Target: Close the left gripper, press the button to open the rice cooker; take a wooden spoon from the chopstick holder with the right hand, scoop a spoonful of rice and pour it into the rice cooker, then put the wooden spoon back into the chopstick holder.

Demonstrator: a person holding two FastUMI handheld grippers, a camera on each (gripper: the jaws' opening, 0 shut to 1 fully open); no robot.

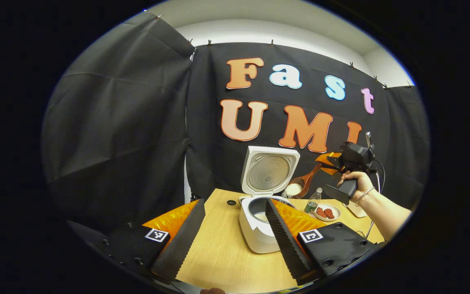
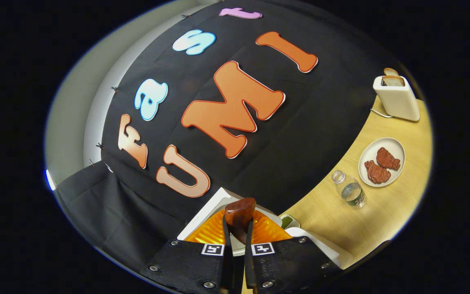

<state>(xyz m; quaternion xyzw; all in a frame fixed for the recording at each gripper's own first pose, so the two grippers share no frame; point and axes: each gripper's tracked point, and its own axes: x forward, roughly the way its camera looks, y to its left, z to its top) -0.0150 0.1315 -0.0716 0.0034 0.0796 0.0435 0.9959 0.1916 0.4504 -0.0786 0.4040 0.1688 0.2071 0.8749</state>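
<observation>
Fingers of the right gripper [image 2: 238, 237] pinch the wooden spoon [image 1: 303, 182] by its handle; its rice-filled bowl hangs tilted just right of the rice cooker [image 1: 259, 224], whose lid stands up. Left gripper [image 1: 229, 241] hovers spread wide above the near table [image 1: 222, 261]. A plate [image 2: 382, 162], bottle [image 2: 350, 188] and toaster [image 2: 397, 98] sit farther right.

Left gripper spread wide and idle; right gripper clamped and lifted at mid-right.

In the left gripper view, the left gripper [image 1: 231, 234] sat along the bottom of the frame, its two fingers [image 1: 180, 241] splayed far apart with nothing between them. At right centre, a hand [image 1: 351, 181] gripped the handle of the right gripper [image 1: 325, 163], raised, forearm slanting in from the lower right. In the right gripper view, that gripper's fingers [image 2: 227, 241] stood nearly together at bottom centre, pinching the wooden spoon [image 2: 240, 216] handle.
</observation>
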